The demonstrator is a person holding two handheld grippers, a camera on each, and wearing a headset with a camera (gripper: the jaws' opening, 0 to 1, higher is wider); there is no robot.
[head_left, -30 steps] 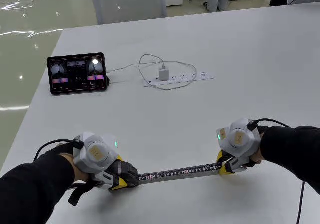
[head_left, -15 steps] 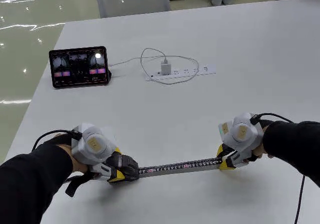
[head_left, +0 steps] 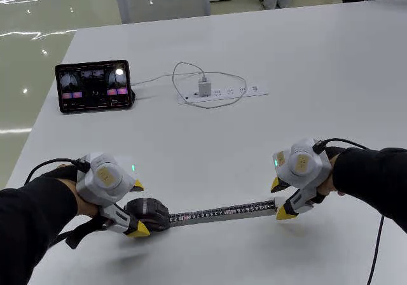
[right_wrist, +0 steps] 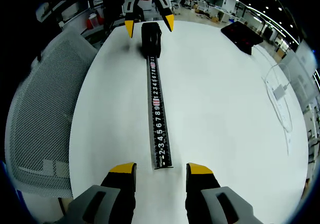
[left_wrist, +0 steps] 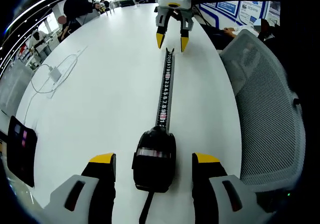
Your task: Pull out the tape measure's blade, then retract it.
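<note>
The black tape measure (head_left: 150,214) lies on the white table (head_left: 210,145), its blade (head_left: 222,212) drawn out to the right and flat on the surface. My left gripper (head_left: 138,208) is open, with the case between its yellow-tipped jaws and not clamped. In the left gripper view the case (left_wrist: 154,159) sits inside the left gripper (left_wrist: 154,158) and the blade (left_wrist: 165,89) runs toward the right gripper (left_wrist: 171,36). My right gripper (head_left: 278,200) is open at the blade's end. In the right gripper view the blade tip (right_wrist: 162,165) lies just ahead of the right gripper (right_wrist: 161,170).
A tablet (head_left: 94,85) with a lit screen stands at the far left. A power strip (head_left: 222,93) with a charger and a looped white cable lies behind the work. A grey mesh chair (left_wrist: 265,94) stands at the near table edge.
Both grippers have opened. The left one let go of the tape measure's case and the right one let go of the blade's end. The blade still lies drawn out.
</note>
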